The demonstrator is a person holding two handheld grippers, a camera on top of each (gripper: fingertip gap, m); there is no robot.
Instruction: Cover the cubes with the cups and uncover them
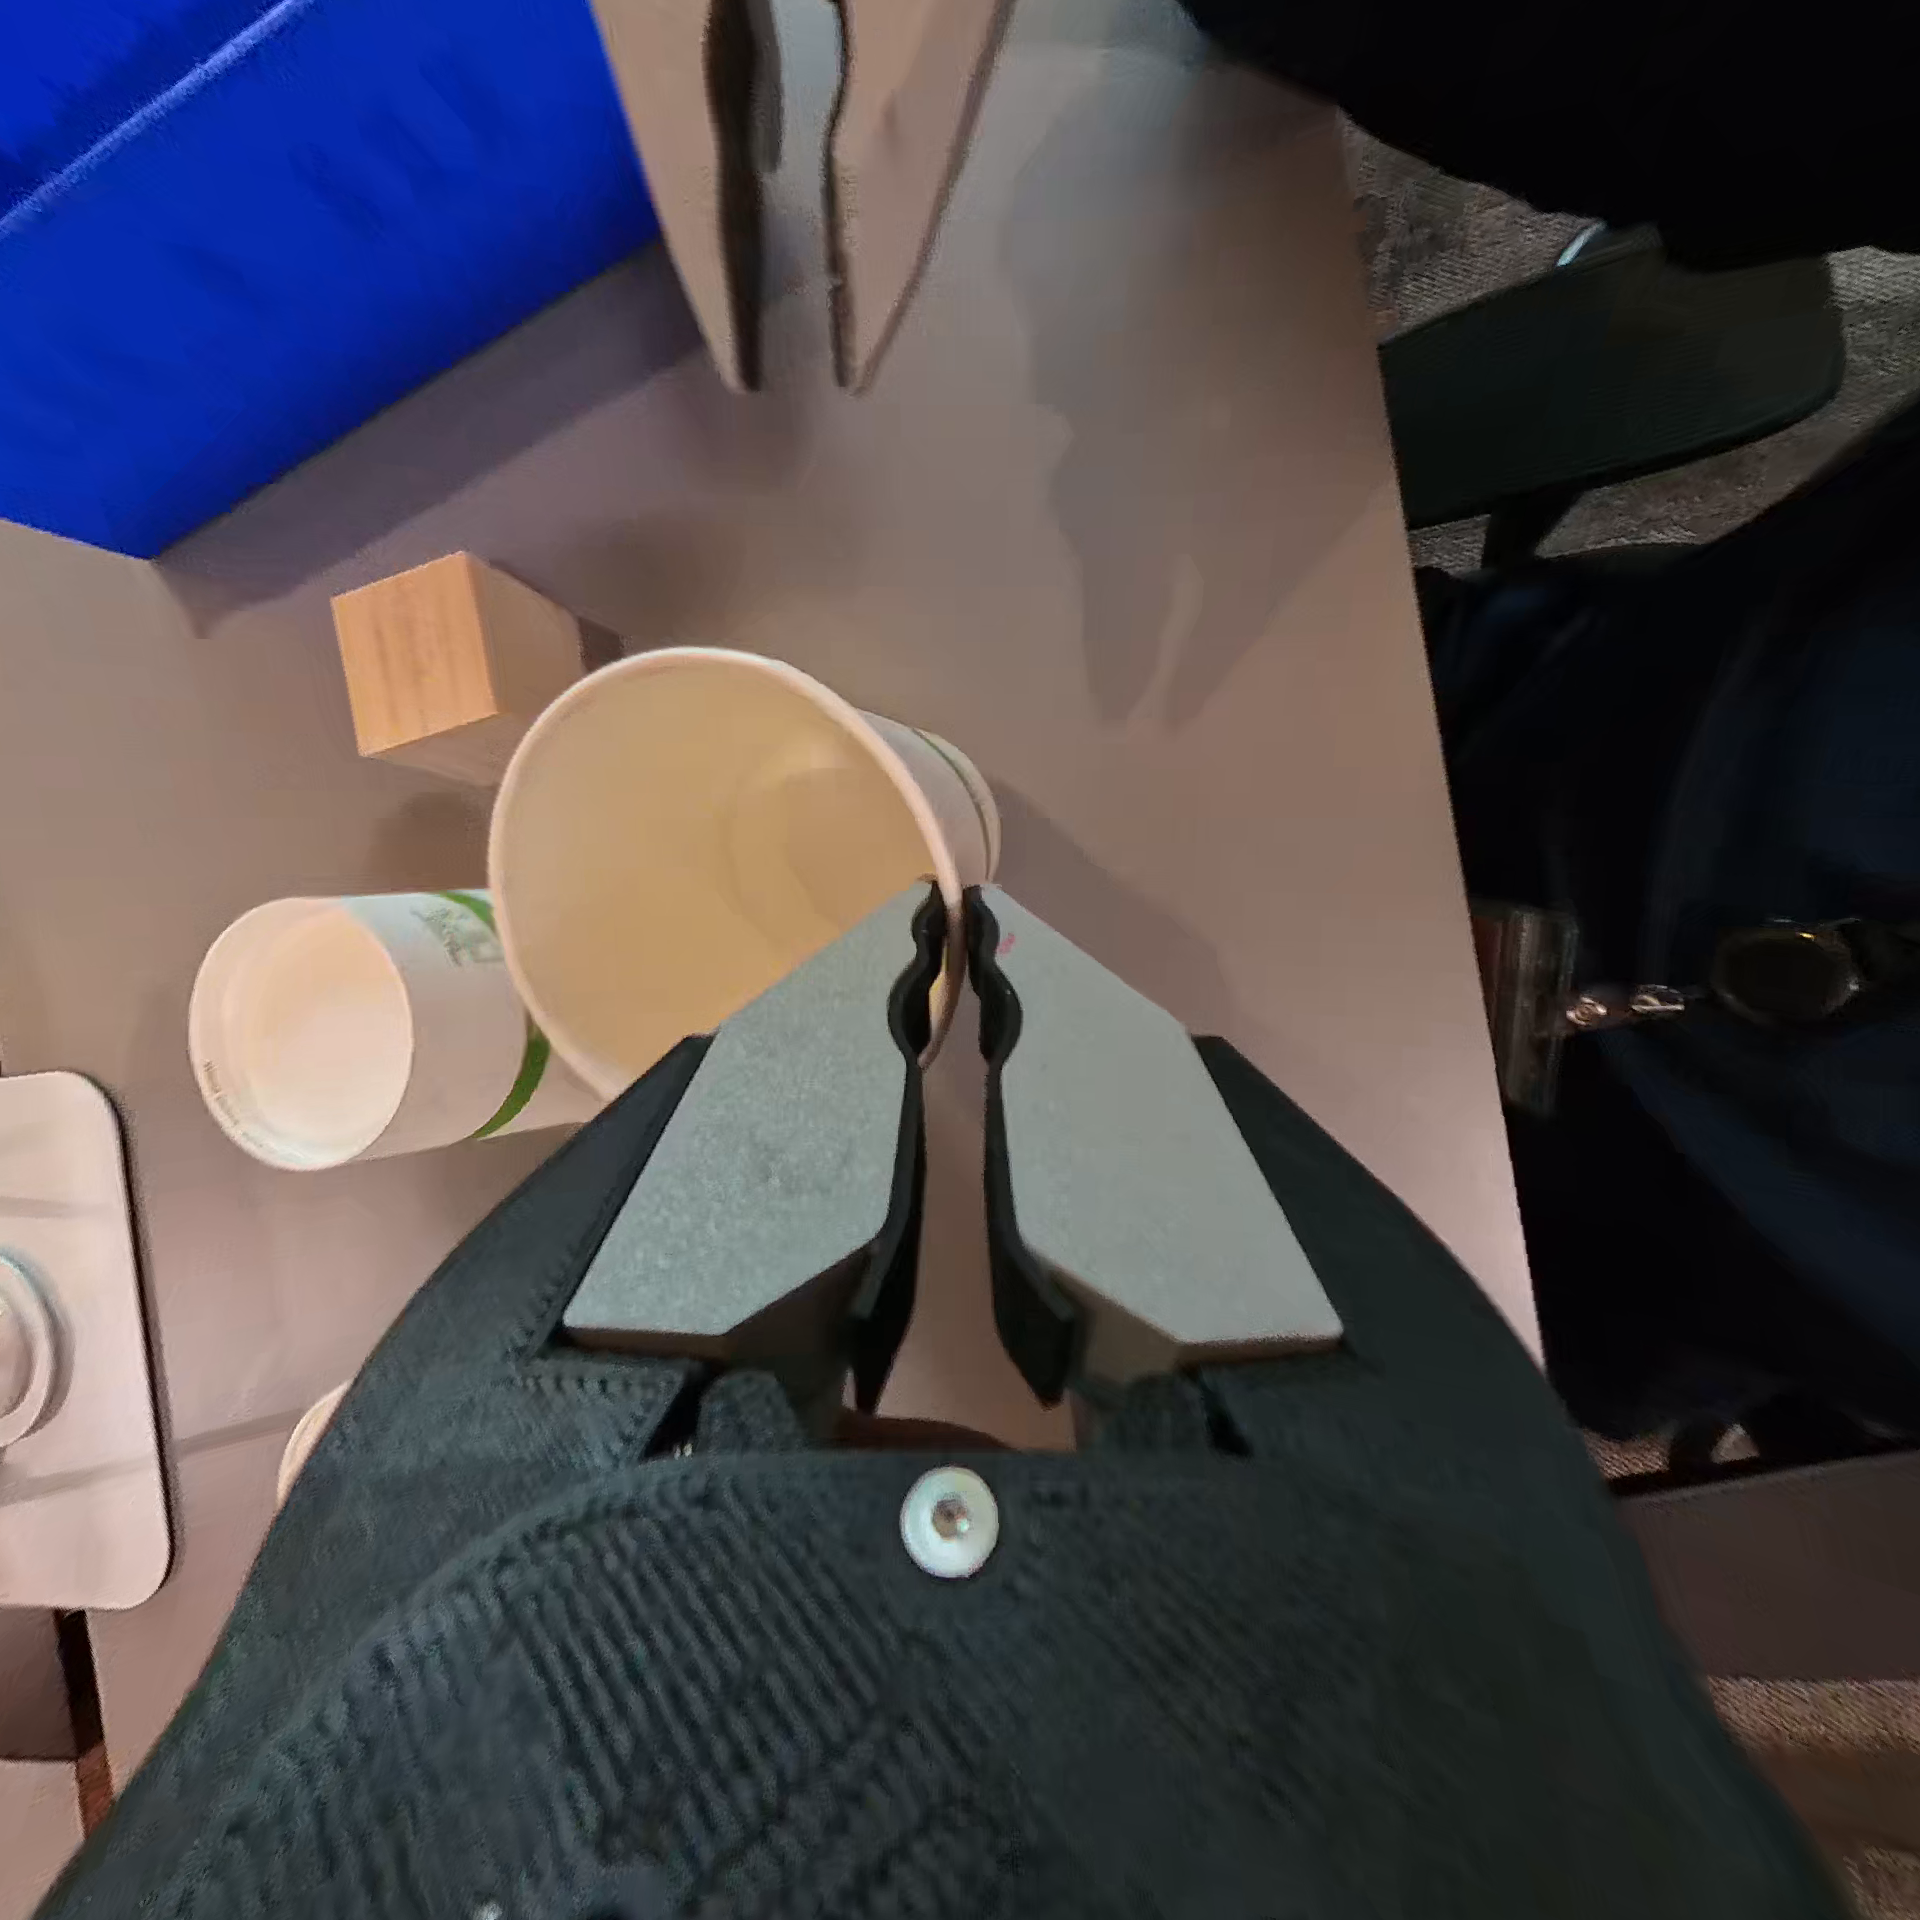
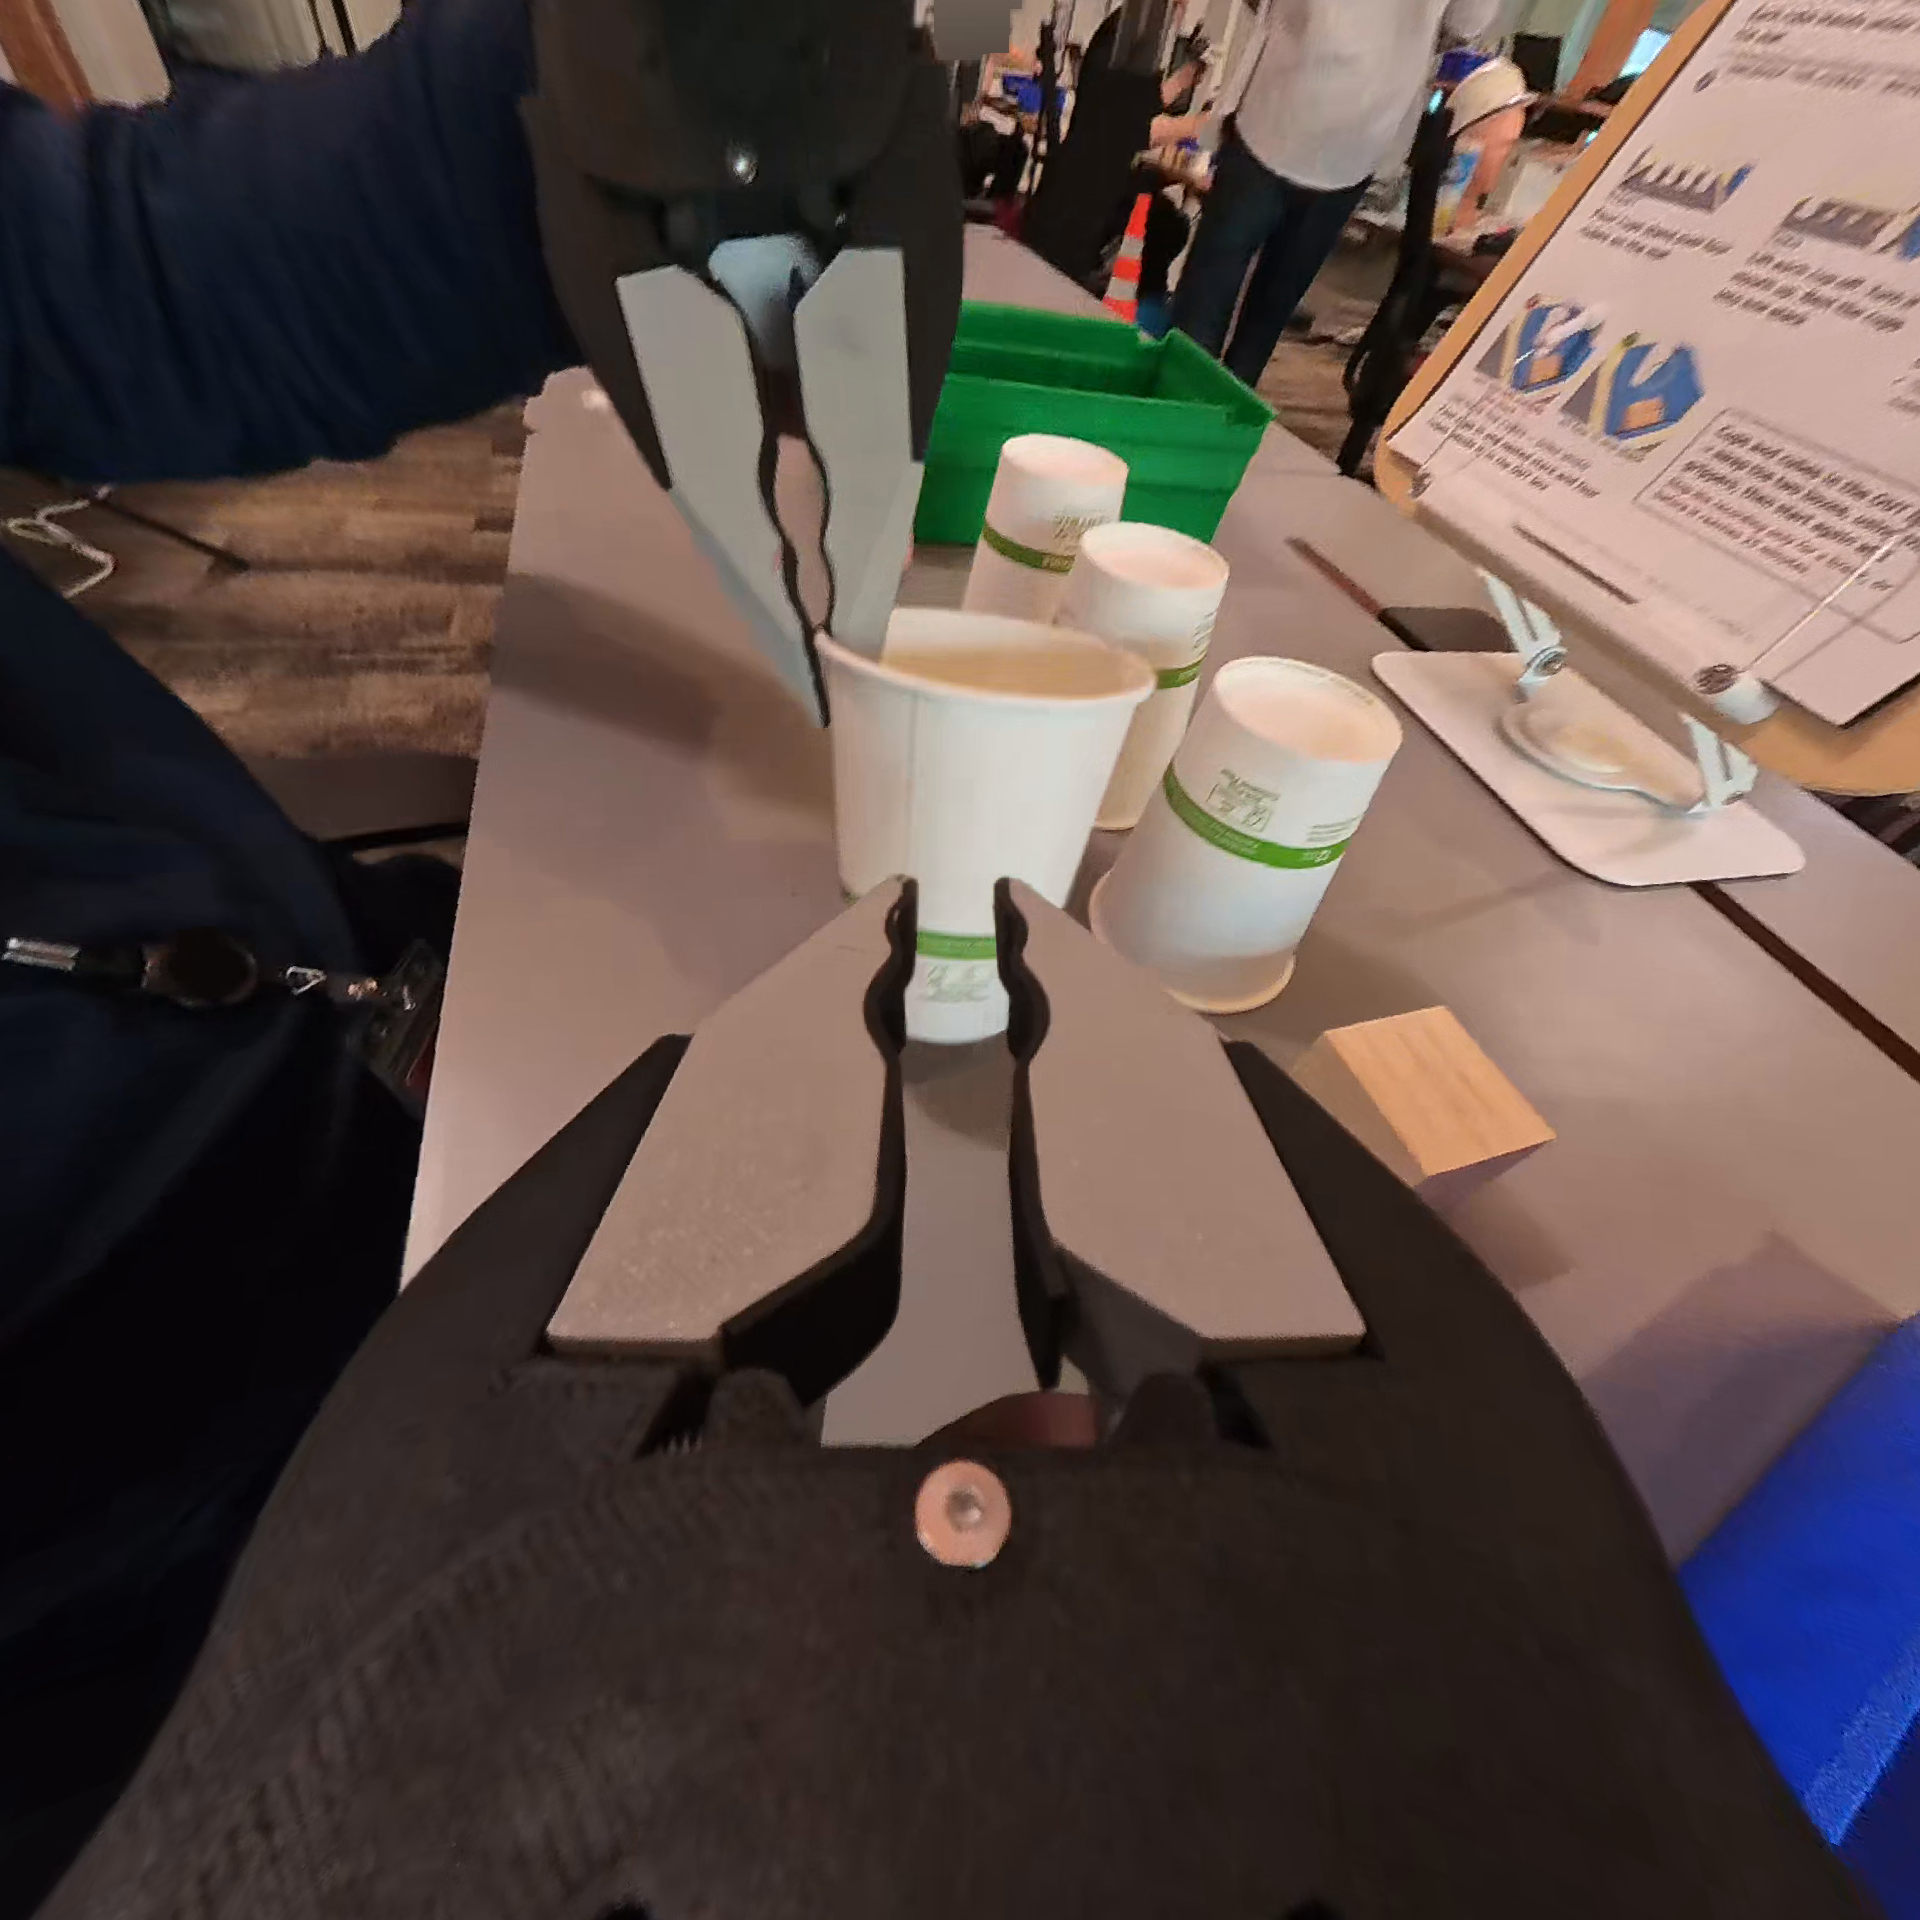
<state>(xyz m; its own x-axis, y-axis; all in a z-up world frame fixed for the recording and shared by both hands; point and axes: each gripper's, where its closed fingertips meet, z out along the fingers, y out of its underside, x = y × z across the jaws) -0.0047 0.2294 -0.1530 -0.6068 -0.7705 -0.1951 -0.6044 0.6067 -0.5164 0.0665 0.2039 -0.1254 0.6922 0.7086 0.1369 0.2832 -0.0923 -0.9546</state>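
My left gripper (image 1: 951, 899) is shut on the rim of a white paper cup (image 1: 717, 862) that is upright with its mouth up. One pad is inside the wall and one outside. The right wrist view shows the same grip from across the table, with the left gripper (image 2: 816, 634) on the cup (image 2: 977, 769). My right gripper (image 2: 954, 899) is slightly open and empty, a short way in front of that cup and not touching it. It also shows in the left wrist view (image 1: 795, 379). A bare wooden cube (image 2: 1423, 1101) lies on the grey table (image 2: 644, 831), beside the cup in the left wrist view (image 1: 436, 665).
Three cups stand mouth down behind the held one (image 2: 1247, 821), (image 2: 1148, 623), (image 2: 1049, 520). A green bin (image 2: 1091, 416) is farther back and a blue bin (image 2: 1818, 1558) at the near right. A sheet on a stand (image 2: 1662, 364) is at the right. A person's dark sleeve (image 2: 260, 260) is at the left.
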